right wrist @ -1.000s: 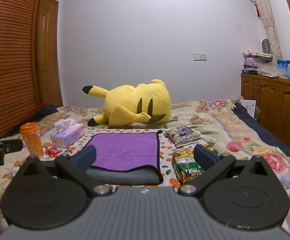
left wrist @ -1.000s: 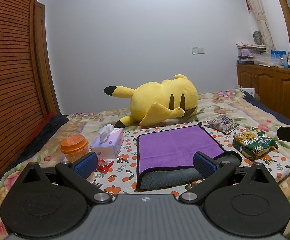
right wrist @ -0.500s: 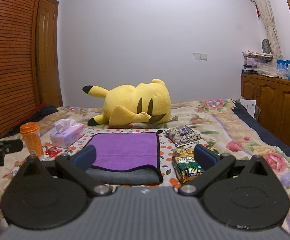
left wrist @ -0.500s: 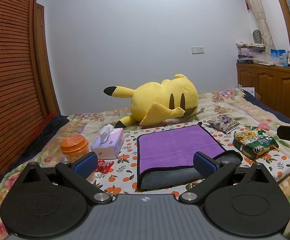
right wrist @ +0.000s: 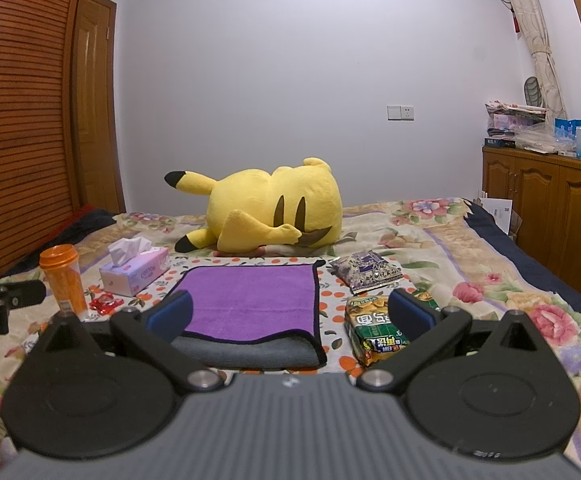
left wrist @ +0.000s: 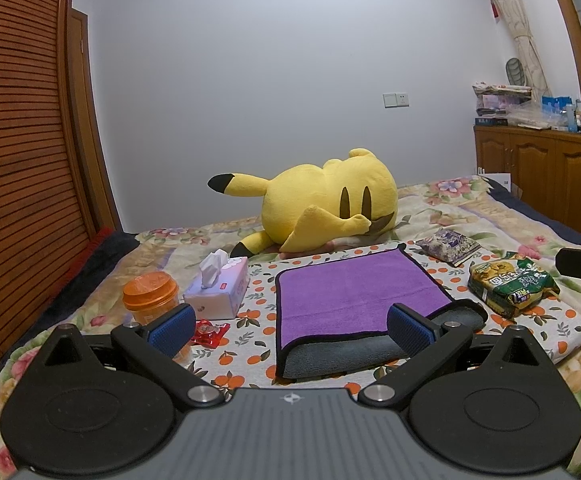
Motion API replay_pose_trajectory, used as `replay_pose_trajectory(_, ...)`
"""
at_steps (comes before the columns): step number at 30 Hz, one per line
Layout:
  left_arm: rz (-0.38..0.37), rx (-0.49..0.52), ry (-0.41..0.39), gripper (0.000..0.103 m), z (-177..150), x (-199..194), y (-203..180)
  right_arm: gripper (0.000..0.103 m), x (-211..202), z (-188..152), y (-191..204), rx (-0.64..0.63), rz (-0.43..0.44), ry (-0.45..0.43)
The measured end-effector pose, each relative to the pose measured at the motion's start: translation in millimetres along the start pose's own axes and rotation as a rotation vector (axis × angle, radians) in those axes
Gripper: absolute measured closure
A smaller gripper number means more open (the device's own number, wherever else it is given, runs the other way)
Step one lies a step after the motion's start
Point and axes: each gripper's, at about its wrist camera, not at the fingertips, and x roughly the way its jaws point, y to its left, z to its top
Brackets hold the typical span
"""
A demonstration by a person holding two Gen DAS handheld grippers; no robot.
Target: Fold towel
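A purple towel [left wrist: 354, 288] with a black hem and grey underside lies folded over on an orange-print cloth [left wrist: 258, 320] on the bed; the grey layer sticks out along its near edge. It also shows in the right wrist view [right wrist: 250, 296]. My left gripper [left wrist: 290, 328] is open and empty, hovering just short of the towel's near edge. My right gripper [right wrist: 290, 316] is open and empty, also just short of the near edge, toward the towel's right side.
A yellow plush [left wrist: 322, 208] lies behind the towel. A tissue box [left wrist: 220, 292], an orange-lidded jar [left wrist: 150, 296] and a red wrapper [left wrist: 208, 330] sit left. A green snack bag [left wrist: 510, 288] and a purple packet [left wrist: 448, 246] sit right. A wooden cabinet [right wrist: 550, 208] stands far right.
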Motion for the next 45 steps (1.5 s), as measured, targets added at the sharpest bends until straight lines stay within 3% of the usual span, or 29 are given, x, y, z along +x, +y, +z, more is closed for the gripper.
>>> replay_pose_trajectory(21, 0.002, 0.015, 0.009, 0.000, -4, 4, 0, 0.000, 6, -3, -6, 0.021, -0.014, 0.024)
replay_pose_trajectory(45, -0.001, 0.010, 0.145, 0.000, 6, 70, 6, 0.000, 63, 4, 10, -0.091, 0.068, 0.121)
